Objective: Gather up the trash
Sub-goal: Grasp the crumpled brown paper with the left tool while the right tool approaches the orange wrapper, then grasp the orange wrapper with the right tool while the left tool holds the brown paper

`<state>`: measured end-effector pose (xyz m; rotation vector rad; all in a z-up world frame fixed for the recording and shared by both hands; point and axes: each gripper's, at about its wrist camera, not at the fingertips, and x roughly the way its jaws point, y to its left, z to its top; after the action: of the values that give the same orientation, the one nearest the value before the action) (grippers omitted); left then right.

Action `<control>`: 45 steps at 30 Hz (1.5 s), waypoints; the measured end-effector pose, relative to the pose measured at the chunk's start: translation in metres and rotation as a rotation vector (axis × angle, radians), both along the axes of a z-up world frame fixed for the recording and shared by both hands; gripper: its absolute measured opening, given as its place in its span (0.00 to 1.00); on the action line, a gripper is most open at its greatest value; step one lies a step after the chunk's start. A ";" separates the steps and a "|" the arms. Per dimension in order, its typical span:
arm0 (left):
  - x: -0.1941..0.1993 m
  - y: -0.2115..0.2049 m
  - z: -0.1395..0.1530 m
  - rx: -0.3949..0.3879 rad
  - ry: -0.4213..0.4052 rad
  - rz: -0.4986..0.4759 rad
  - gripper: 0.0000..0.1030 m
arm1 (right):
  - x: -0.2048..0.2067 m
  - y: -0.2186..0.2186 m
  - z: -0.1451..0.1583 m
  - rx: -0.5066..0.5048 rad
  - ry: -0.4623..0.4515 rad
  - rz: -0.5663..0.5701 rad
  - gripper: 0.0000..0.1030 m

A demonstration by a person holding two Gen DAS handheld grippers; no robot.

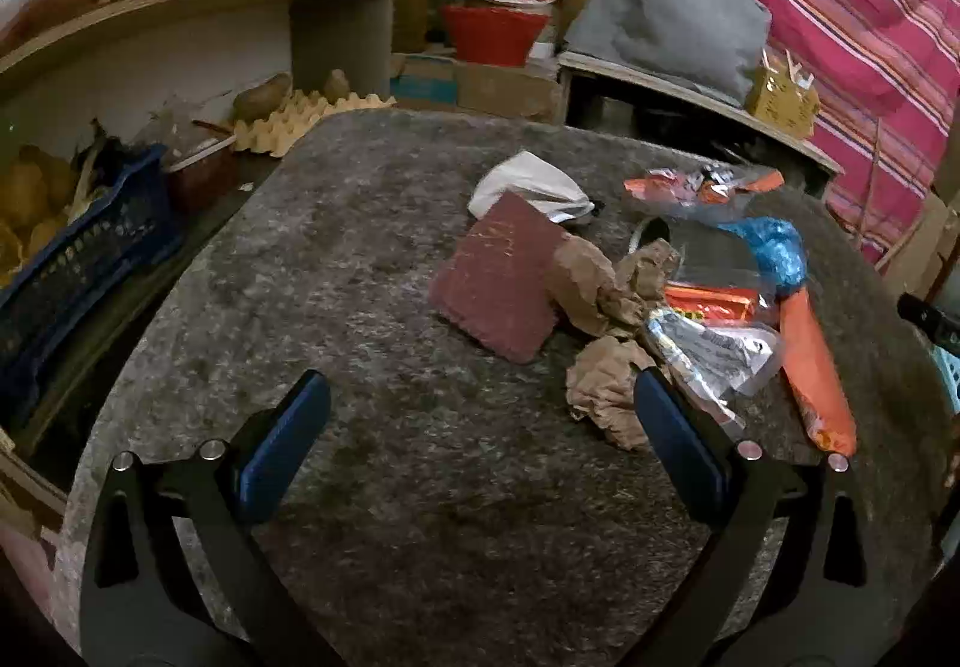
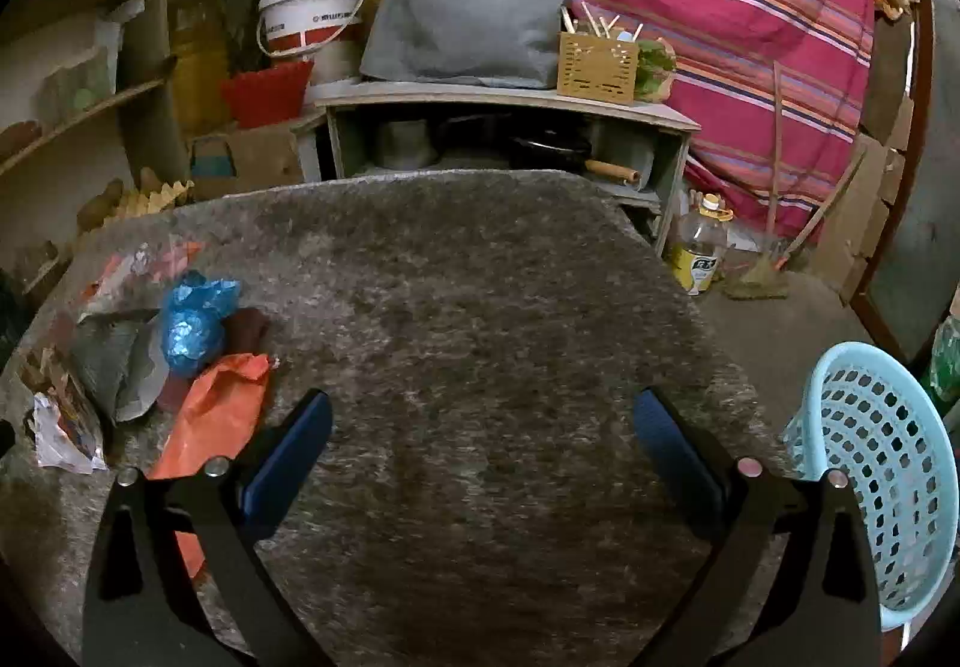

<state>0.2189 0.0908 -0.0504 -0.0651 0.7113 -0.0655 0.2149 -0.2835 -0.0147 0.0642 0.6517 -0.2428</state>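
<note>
Hovering with both my left gripper [image 1: 480,409] and right gripper [image 2: 480,421] spread wide and empty, I judge the crumpled brown paper wad [image 1: 606,397], just beside the maroon square card [image 1: 501,277], light and soft; pinch its bulging middle

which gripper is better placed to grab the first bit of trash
Left, probably. The left hand-held gripper is open, with crumpled brown paper by its right finger. The right hand-held gripper faces bare mat.

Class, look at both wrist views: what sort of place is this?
Probably a cluttered household storeroom or pantry: shelves hold an egg tray, a white bucket sits above a red basket, and a cooking-oil bottle stands on the floor.
</note>
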 end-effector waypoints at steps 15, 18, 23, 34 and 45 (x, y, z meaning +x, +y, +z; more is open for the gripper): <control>0.028 -0.045 -0.014 0.042 0.099 -0.210 0.59 | 0.013 0.023 -0.010 0.001 0.044 0.074 0.96; 0.028 -0.047 -0.018 0.013 0.123 -0.249 0.44 | 0.015 0.031 -0.012 -0.002 0.056 0.103 0.96; 0.012 -0.044 -0.007 0.051 0.074 -0.234 0.42 | 0.014 0.053 -0.015 -0.018 0.073 0.160 0.96; -0.017 0.005 0.027 0.086 -0.065 -0.071 0.42 | 0.023 0.102 -0.029 -0.047 0.137 0.233 0.95; -0.018 0.026 0.030 0.115 -0.084 -0.017 0.42 | 0.035 0.114 -0.042 -0.010 0.213 0.267 0.69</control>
<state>0.2004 0.1167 -0.0209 0.0532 0.6302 -0.0434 0.2494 -0.1692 -0.0566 -0.0591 0.8620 0.0060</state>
